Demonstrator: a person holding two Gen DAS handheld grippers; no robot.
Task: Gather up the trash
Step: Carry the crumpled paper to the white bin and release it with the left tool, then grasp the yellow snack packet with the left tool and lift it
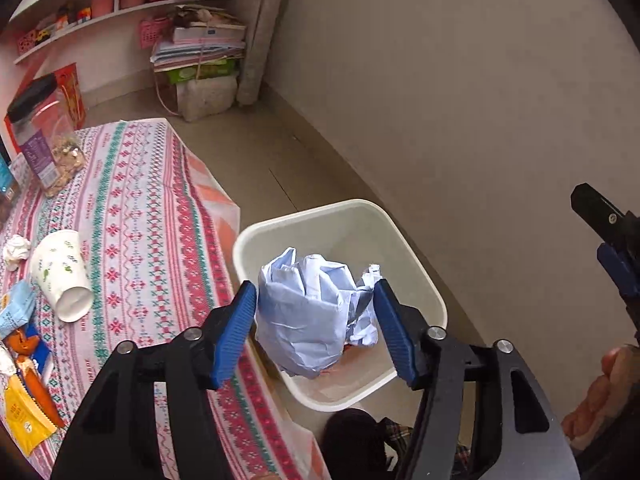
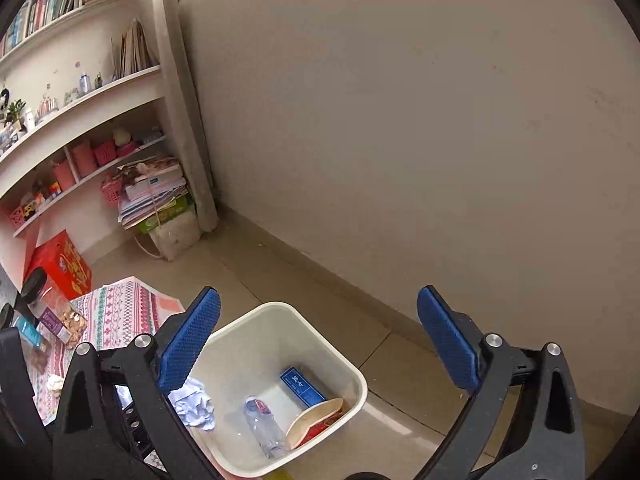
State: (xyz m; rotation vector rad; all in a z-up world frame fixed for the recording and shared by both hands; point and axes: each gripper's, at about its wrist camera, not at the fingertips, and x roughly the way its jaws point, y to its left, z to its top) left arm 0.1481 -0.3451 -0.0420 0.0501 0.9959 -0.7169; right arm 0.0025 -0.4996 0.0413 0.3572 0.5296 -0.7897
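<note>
Two ribbed blue fingers (image 1: 236, 332) flanking crumpled pale-blue paper (image 1: 308, 316) above square white bin (image 1: 360, 216).

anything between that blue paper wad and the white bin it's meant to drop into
Nothing visible. The crumpled blue paper sits between the pads of the left hand-held gripper, directly over the open mouth of the white bin. The bin has no lid, and the bottle and other trash lie low at its bottom.
</note>
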